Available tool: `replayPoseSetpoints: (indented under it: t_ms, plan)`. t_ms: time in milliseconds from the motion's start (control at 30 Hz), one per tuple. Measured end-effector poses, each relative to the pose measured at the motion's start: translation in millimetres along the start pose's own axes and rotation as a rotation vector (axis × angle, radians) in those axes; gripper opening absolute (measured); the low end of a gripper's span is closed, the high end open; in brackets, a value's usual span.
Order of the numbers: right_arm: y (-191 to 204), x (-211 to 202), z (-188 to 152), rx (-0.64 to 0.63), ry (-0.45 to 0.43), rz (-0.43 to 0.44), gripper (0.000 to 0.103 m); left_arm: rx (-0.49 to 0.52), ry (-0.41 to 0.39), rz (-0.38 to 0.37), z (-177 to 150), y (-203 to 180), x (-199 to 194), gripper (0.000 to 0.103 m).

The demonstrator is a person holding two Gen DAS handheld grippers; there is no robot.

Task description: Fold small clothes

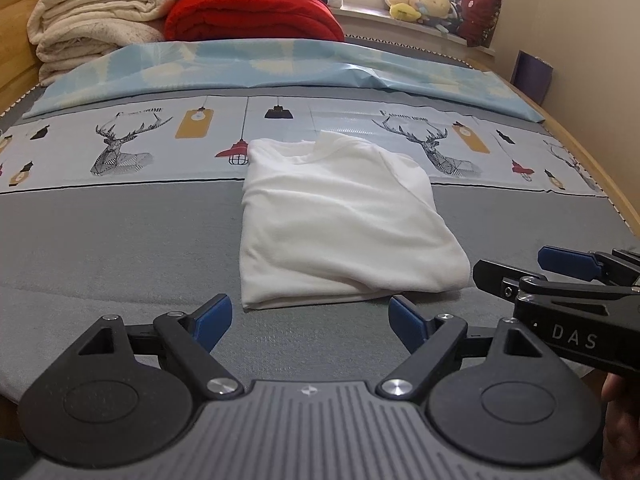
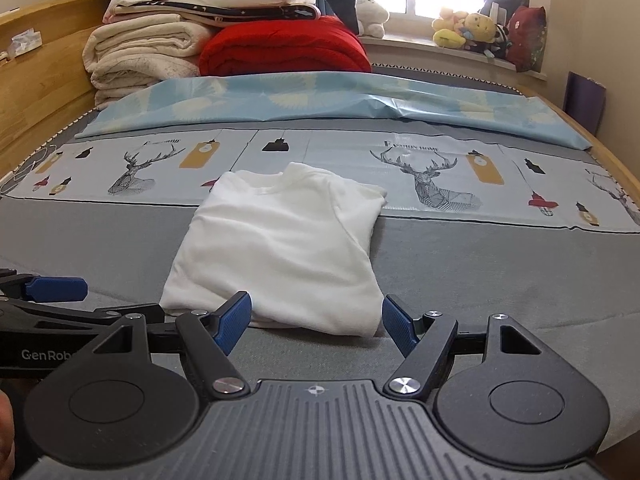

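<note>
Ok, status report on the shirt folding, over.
Both grippers open, left gripper and right gripper short of the hem. White shirt lies partly folded on the bed, sleeves tucked in. Nothing in the way.

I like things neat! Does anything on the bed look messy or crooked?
A little. The white shirt is folded but lopsided: its collar end bunches up and one corner pokes out sideways. The blue sheet behind it has a crumpled wrinkle. Nothing is spilled or broken.
</note>
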State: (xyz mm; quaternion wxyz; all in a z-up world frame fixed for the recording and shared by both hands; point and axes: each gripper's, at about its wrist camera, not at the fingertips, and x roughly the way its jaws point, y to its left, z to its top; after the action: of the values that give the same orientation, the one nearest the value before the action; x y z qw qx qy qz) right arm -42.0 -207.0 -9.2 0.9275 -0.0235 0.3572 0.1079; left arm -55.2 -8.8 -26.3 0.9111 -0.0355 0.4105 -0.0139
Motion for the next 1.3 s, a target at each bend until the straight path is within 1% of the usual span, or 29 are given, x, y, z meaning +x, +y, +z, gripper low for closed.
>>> replayPoseSetpoints:
  t_ms: [1300]
  plan:
    - [0.5, 0.0, 0.6, -0.01, 0.0, 0.002, 0.073, 0.001, -0.005, -0.005, -1.1, 0.2, -0.3, 0.089]
